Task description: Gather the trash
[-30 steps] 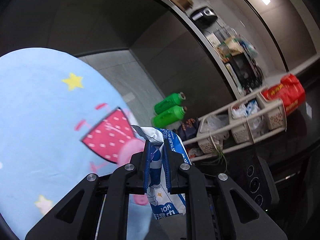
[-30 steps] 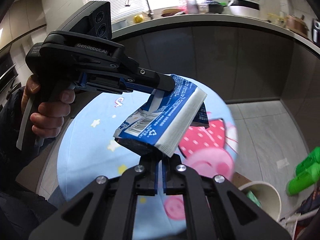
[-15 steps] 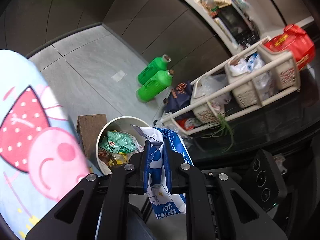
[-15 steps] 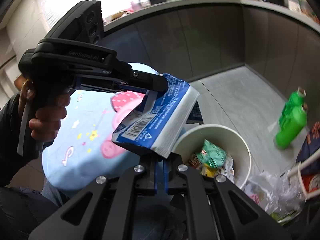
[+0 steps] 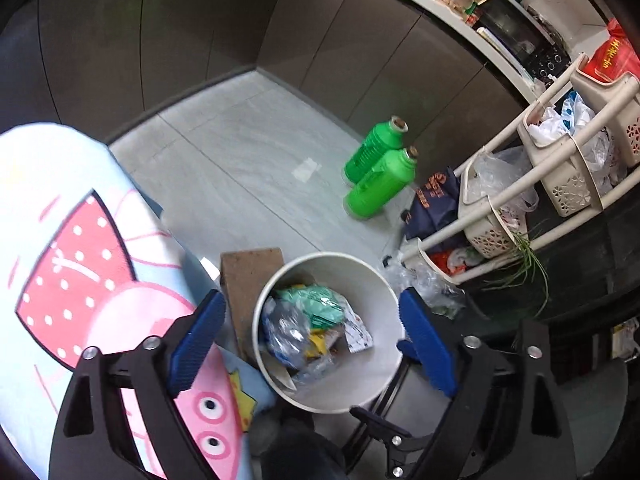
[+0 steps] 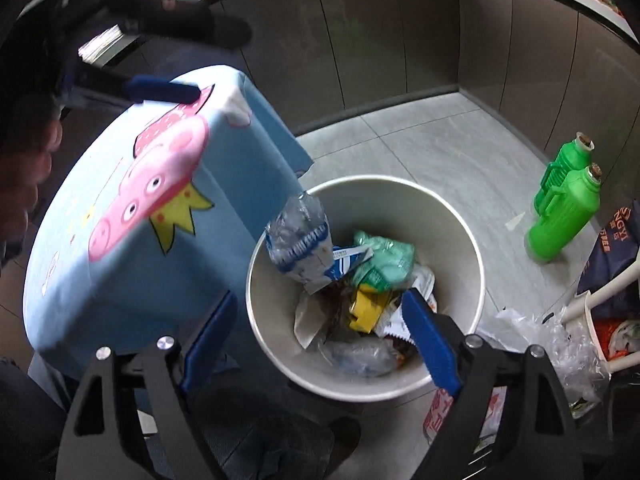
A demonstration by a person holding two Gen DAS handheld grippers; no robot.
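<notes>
Grey floor tiles (image 5: pixel 240 168) and dark cabinet fronts surround the spot you are working over. Both of your tools tilt steeply down toward a round white bin (image 6: pixel 452 236) standing on the floor, just beside a table draped in a soft blue cartoon cloth (image 6: pixel 132 248).

Your left gripper (image 5: pixel 310 338) is spreading its jaws wide, the ribbed blue pads (image 5: pixel 196 338) well apart with nothing between them; through the gap you look straight into the bin (image 5: pixel 372 280). Your right gripper (image 6: pixel 320 338) is likewise opening, its pads (image 6: pixel 430 344) clear of everything, the bin's mouth framed between them. In the right view your left hand (image 6: pixel 24 168) shows blurred at the edge, above the cloth.

A crinkled blue-and-white tissue pack (image 6: pixel 302 242) sits at the bin's near rim, tipped against the wall, touching neither tool. Beneath it lies a heap of glossy wrappers (image 6: pixel 380 268): green, yellow, clear film.

Two smooth green plastic bottles (image 5: pixel 378 174) stand upright together on the tiles, well apart from the bin. A tiered cream rack (image 5: pixel 552 168) with perforated baskets holds crumpled plastic bags, and a brown block (image 5: pixel 248 276) rests between cloth and bin.
</notes>
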